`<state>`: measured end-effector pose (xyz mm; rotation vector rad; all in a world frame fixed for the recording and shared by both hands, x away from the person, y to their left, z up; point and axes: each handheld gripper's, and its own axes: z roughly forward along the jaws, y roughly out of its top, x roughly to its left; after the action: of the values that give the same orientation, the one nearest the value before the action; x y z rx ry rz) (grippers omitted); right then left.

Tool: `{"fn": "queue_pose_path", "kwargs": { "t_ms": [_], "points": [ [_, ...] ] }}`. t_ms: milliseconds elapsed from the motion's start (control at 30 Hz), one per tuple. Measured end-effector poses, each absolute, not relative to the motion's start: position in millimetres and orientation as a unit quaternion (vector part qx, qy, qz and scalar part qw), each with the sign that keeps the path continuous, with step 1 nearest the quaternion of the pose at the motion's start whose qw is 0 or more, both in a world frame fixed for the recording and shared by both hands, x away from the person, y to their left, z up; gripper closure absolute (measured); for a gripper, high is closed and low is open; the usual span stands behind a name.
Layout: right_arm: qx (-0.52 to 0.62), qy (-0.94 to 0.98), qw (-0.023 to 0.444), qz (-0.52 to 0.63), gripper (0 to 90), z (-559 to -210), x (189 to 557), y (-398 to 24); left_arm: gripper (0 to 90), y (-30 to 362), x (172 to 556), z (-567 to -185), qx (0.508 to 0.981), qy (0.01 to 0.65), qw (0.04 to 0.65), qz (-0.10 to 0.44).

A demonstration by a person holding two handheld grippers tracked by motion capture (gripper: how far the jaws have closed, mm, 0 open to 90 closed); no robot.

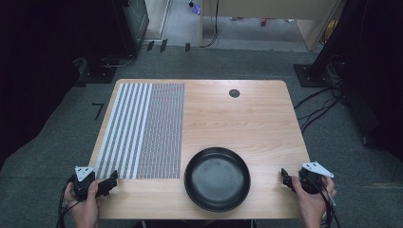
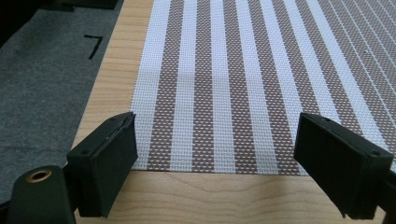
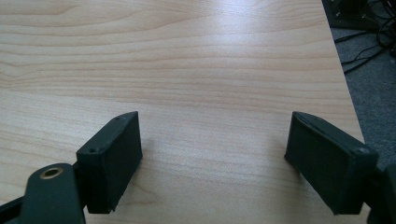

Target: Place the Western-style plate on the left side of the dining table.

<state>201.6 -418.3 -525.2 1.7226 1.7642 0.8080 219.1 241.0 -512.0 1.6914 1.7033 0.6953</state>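
Left gripper [image 1: 113, 178]: held in the person's left hand [image 1: 84, 205] at the near left corner of the table [image 1: 237, 118]. Its jaws stand wide apart with nothing between them, which the left gripper view [image 2: 217, 158] shows plainly. They point along the table's length, away from the person.

Striped placemat [image 1: 142, 130]: just ahead of the left gripper's jaws. In the left gripper view its near edge [image 2: 215, 170] lies right between the two black pads, close to their tips, with a strip of bare wood nearer the camera. The broad brown-and-white stripes sit on the side nearer this gripper; the finer weave runs on toward the other gripper's side.

Black pan [image 1: 217, 178]: round, shallow and empty, lying between the two grippers, near the table's front edge. It sits just beside the placemat's near corner, well apart from either set of jaws.

Right gripper [image 1: 285, 179]: held in the person's right hand [image 1: 311, 199] at the near right corner of the table, jaws turned toward the pan. In the right gripper view [image 3: 212, 158] the jaws stand wide and bare, plain wood beneath them.

Small dark disc [image 1: 234, 93]: on the far part of the table, well ahead of both grippers.
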Motion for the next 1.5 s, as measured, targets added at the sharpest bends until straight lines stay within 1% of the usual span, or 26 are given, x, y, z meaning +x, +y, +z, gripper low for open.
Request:
{"fn": "queue_pose_path", "kwargs": {
  "t_ms": [133,200,267,667,800,833,867,1000,1267,1500],
  "points": [
    [0.639,0.655,0.27,0.3,17.4,-525,202,-418,10.6,239,219,-506,0.637,0.647,0.325,0.265],
    [0.639,0.655,0.27,0.3,17.4,-525,202,-418,10.5,235,220,-503,0.64,0.641,0.32,0.278],
    [0.639,0.655,0.27,0.3,17.3,-525,202,-418,10.5,230,222,-497,0.644,0.635,0.333,0.267],
    [0.64,0.655,0.27,0.299,16.4,-525,202,-418,10.1,203,230,-477,0.654,0.616,0.353,0.262],
    [0.639,0.655,0.27,0.299,16.1,-525,202,-418,10.1,190,237,-466,0.648,0.614,0.371,0.255],
    [0.64,0.655,0.27,0.299,16.1,-525,202,-418,10.1,179,241,-459,0.649,0.607,0.382,0.255],
    [0.64,0.654,0.27,0.299,16.1,-525,202,-418,10.0,179,241,-459,0.649,0.607,0.382,0.255],
    [0.64,0.654,0.27,0.298,16.2,-525,202,-418,9.8,158,246,-447,0.66,0.582,0.394,0.266],
    [0.64,0.654,0.27,0.298,15.8,-525,202,-418,9.8,148,246,-452,0.662,0.577,0.407,0.251],
    [0.645,0.651,0.27,0.296,14.0,-525,203,-417,9.8,128,242,-460,0.681,0.561,0.409,0.231]
  ]
}}
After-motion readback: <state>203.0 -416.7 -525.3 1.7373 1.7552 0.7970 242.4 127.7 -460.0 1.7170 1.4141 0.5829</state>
